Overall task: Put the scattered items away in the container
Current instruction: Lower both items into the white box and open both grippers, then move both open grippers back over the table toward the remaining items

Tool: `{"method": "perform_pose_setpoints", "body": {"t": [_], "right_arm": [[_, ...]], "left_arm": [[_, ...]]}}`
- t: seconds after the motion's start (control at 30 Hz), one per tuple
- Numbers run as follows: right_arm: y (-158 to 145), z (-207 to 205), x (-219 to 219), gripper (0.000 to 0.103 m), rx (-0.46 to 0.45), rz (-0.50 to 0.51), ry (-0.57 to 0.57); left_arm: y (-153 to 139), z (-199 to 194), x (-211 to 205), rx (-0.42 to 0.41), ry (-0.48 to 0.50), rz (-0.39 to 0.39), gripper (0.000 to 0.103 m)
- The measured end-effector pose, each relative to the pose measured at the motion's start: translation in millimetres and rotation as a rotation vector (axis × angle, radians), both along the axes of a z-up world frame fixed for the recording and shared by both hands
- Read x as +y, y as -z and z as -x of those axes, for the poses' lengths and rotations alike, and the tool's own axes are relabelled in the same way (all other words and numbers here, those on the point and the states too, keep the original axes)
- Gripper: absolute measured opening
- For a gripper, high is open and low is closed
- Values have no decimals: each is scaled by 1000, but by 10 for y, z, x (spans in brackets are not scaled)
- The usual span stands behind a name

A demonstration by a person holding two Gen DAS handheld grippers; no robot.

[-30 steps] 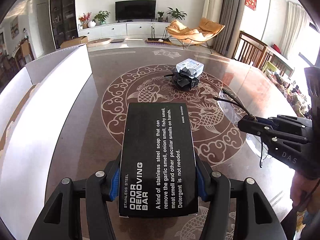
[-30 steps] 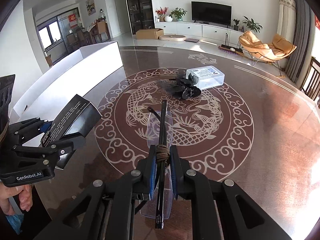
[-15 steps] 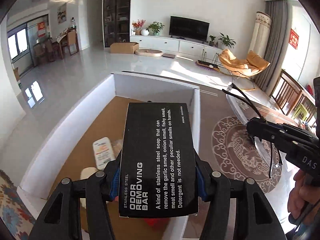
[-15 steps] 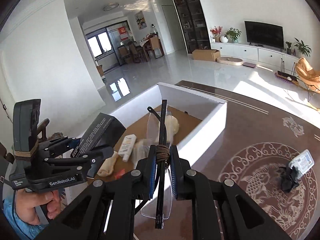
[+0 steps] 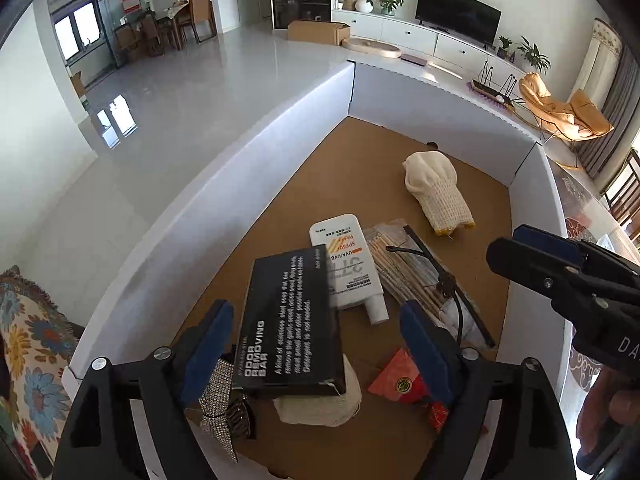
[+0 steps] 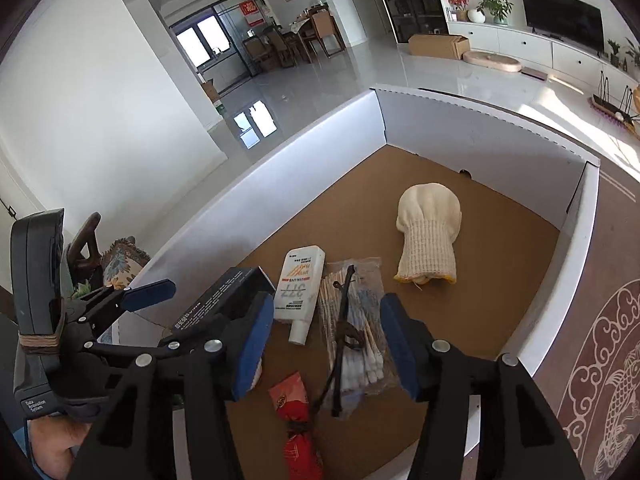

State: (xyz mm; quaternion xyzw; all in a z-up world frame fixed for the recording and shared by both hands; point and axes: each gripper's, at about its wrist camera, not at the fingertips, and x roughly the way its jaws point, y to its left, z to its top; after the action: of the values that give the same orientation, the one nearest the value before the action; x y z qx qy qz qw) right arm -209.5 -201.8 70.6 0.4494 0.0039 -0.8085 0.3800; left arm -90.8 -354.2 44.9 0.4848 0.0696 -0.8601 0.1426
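Odor-bar box (image 5: 290,320): matte black carton, seen loose between the spread left gripper (image 5: 316,344) pads, over a knitted glove.
Right gripper (image 6: 326,344): held open above clear glasses (image 6: 344,340) lying on cotton swabs.
Container (image 5: 248,152): white-walled, brown cardboard floor.

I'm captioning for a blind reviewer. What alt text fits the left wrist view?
The open left gripper hovers over a white-walled box, with a black soap box just below it, among a sunscreen tube, cotton swabs and a knit glove.
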Motion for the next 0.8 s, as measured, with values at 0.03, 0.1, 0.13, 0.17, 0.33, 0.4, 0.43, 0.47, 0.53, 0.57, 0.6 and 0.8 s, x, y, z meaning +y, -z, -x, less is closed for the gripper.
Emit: {"method": "perform_pose_setpoints", "body": {"t": [0.03, 0.1, 0.13, 0.17, 0.33, 0.4, 0.43, 0.47, 0.53, 0.57, 0.6, 0.8], "right_arm": [[-12, -5, 43, 57, 17, -3, 3], [-83, -47, 184, 57, 69, -3, 16], [-141, -93, 306, 57, 104, 7, 30], [-200, -150, 470, 57, 141, 20, 49], [-276, -395, 1580, 64, 252, 8, 222], [-121, -476, 2112, 64, 250, -55, 316], [-7, -524, 2388, 64, 236, -99, 367], [113, -580, 2674, 64, 218, -142, 421], [353, -707, 3227, 64, 169, -210, 531], [452, -765, 3501, 64, 137, -230, 590], [532, -826, 3760, 64, 102, -238, 644], [711, -1052, 4605, 64, 41, -232, 787]], "left_arm": [[-33, -8, 87, 8, 4, 23, 86], [-165, -18, 296, 44, 19, 81, 86], [-249, -25, 438, 73, 37, 108, 86], [-345, -50, 591, 105, 61, 131, 86], [-714, -145, 1671, 266, 257, 145, 94], [-684, -195, 2198, 306, 366, 108, 103], [-618, -222, 2466, 317, 426, 85, 103], [-519, -239, 2728, 314, 483, 62, 103], [-222, -236, 3214, 299, 588, 23, 103], [-44, -205, 3432, 276, 627, 8, 103], [136, -152, 3615, 240, 654, -5, 103], [777, 93, 4079, 127, 697, -78, 103]]}}
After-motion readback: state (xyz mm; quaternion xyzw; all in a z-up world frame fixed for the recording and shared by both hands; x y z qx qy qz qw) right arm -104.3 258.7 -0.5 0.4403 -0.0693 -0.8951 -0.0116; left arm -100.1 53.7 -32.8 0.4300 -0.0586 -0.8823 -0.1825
